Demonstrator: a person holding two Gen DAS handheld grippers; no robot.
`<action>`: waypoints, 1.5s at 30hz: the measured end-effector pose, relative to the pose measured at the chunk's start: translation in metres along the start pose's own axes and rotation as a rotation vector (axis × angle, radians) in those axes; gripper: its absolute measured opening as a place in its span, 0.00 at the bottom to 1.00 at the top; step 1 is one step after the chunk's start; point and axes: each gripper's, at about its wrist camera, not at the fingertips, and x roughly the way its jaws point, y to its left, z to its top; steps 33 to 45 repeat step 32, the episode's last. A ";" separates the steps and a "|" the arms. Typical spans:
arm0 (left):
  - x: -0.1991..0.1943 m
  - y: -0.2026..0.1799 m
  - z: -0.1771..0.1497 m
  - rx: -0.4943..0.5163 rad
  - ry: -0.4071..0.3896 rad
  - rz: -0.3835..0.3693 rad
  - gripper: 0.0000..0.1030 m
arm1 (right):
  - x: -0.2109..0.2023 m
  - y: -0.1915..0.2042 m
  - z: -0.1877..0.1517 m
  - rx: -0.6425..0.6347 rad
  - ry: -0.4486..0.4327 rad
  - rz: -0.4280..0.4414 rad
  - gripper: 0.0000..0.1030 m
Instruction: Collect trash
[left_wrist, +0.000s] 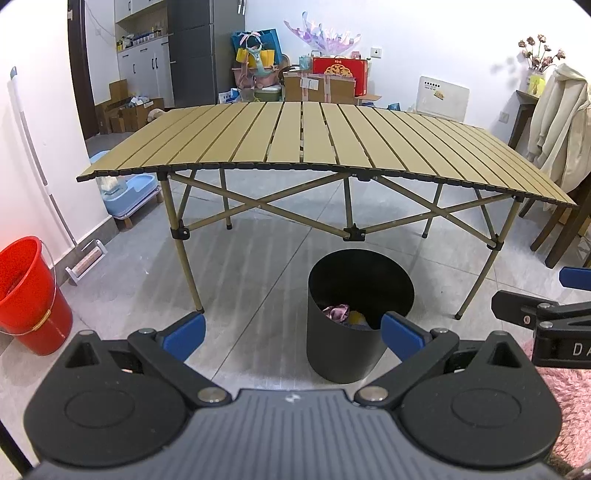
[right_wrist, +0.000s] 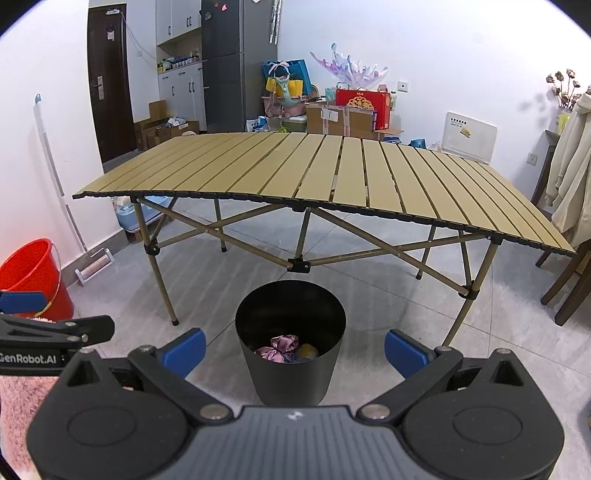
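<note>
On the grey tiled floor just in front of a folding table (left_wrist: 295, 136), a black bin (left_wrist: 343, 350) is standing upright, and I am holding both my grippers above and short of it, looking down into its mouth. My left gripper (left_wrist: 293, 334) is spreading its blue-padded fingers (left_wrist: 184, 332) wide apart, with nothing between them. My right gripper (right_wrist: 294, 350) is doing the same, its pads (right_wrist: 404, 350) parted and gripping nothing. In the left view the bin is sitting slightly right of centre, its near rim partly behind my right-hand pad; in the right view it is sitting almost dead centre between the pads. The trash (right_wrist: 282, 349) is lying at the bottom of the bin: a crumpled pink-purple wad, with something yellow touching it on the right and a darker scrap under both. The table top, made of tan slats, is showing nothing on it. A red bucket (left_wrist: 29, 295) is standing by the white wall at far left, well apart from the bin. A pale jacket (left_wrist: 557, 122) is hanging over a chair at far right. Boxes and bags are crowding the back wall beyond the table. Each gripper is showing at the edge of the other's view, with a bit of pink fluffy sleeve (left_wrist: 565, 398) beneath it.
</note>
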 end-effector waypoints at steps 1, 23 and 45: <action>0.000 0.000 0.000 0.000 -0.001 -0.001 1.00 | 0.000 0.000 0.000 0.000 0.000 0.000 1.00; -0.002 -0.002 0.001 0.002 -0.012 -0.002 1.00 | -0.001 0.001 0.001 -0.005 -0.006 -0.007 1.00; -0.004 0.000 0.000 0.004 -0.034 0.002 1.00 | -0.001 0.001 0.000 -0.010 -0.008 -0.012 1.00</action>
